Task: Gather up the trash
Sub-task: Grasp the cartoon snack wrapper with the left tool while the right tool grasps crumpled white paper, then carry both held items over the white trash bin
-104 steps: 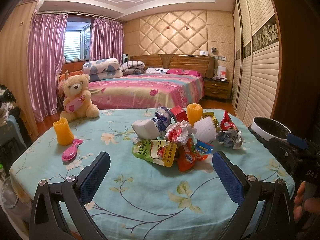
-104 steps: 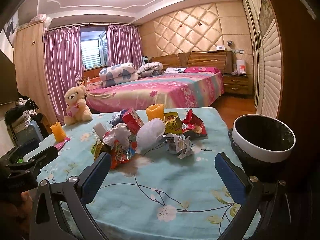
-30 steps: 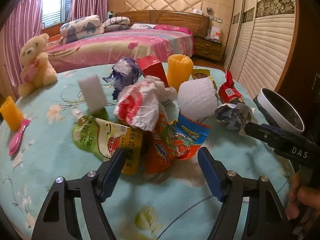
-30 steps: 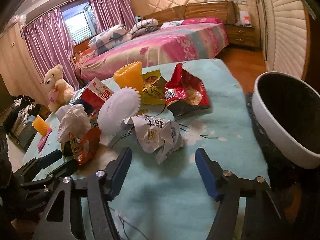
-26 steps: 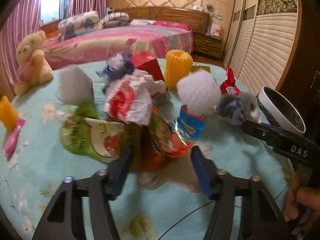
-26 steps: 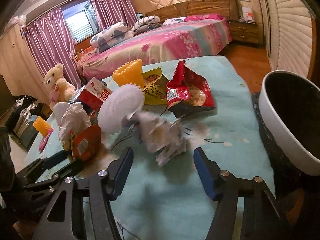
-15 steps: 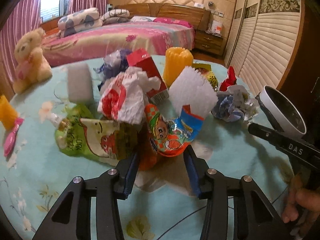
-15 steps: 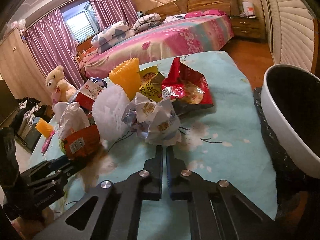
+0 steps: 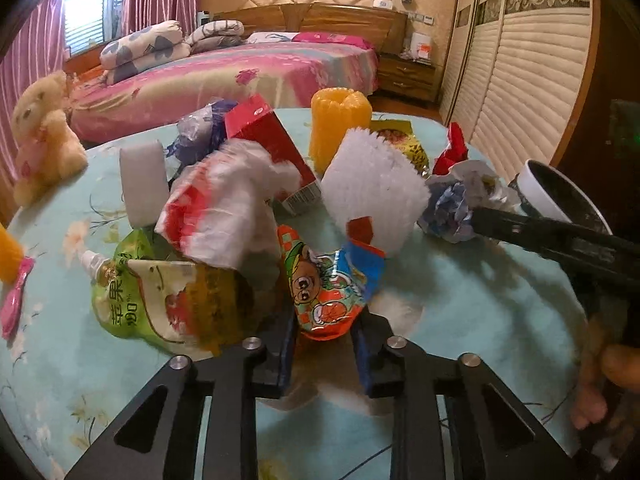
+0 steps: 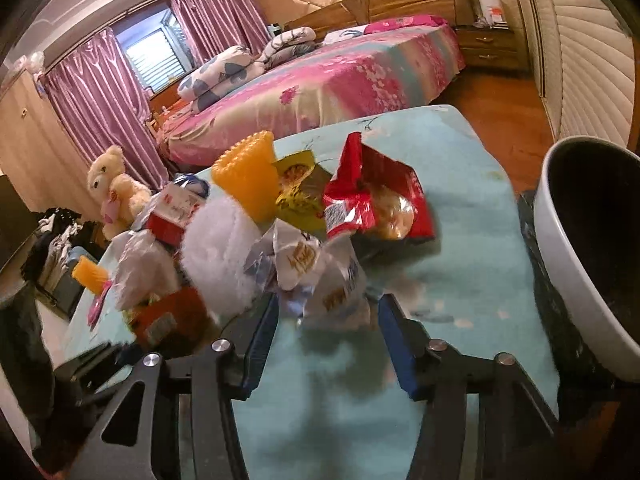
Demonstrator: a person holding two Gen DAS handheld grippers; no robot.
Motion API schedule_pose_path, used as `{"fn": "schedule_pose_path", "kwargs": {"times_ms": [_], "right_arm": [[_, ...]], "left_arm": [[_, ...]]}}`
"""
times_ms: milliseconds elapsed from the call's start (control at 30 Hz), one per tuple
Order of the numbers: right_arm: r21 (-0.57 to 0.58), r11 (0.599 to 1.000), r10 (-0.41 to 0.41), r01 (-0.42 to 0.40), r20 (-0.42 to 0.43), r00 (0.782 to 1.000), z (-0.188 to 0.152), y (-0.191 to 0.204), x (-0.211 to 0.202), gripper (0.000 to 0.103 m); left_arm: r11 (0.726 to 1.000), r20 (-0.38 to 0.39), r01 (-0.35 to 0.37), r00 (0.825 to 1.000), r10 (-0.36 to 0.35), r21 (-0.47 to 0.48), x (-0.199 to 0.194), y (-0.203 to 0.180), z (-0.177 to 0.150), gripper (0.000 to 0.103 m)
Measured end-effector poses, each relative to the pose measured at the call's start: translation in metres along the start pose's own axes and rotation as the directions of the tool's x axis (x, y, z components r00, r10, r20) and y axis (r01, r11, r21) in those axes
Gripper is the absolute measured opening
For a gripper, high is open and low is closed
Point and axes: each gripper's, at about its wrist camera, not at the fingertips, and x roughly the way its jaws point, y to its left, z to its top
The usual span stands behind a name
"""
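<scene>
The left gripper (image 9: 324,332) has its fingers clamped on the bottom edge of the orange snack wrapper (image 9: 328,284), which lies in the trash pile at the middle of the worktop (image 9: 460,300). The right gripper (image 10: 328,332) has just been opening its fingers, and the crumpled paper wrapper (image 10: 320,276) sits between them; whether they touch it, I cannot tell. That wad sits toward the worktop's right edge, near the white-rimmed bin (image 10: 560,248). Both pieces look feather-light, soft and crinkly, and the foil is likely slippery, so a pinch on a folded edge or the bulkiest crease should hold best.
</scene>
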Motion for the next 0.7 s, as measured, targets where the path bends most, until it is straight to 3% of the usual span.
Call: {"fn": "schedule_pose_path", "kwargs": {"times_ms": [67,367,700], "right_arm": [[-0.001,1.0,-0.006,0.006,-0.004,1.0,0.001,-0.001,0.003,0.02],[0.029,1.0,-0.008,0.007,0.062,0.998,-0.02,-0.014,-0.041,0.017],[0.091,0.992,-0.097,0.086,0.12,0.988,-0.026,-0.055,-0.094,0.017]], "left_arm": [[1.0,0.016,0.015,1.0,-0.015,0.005,-0.007,0.003,-0.002,0.02],[0.99,0.078,0.133,0.987,-0.137,0.047,-0.036,-0.006,-0.007,0.019],[0.97,0.047,0.204,0.976,-0.211,0.129,-0.033,-0.044,0.004,0.019]]}}
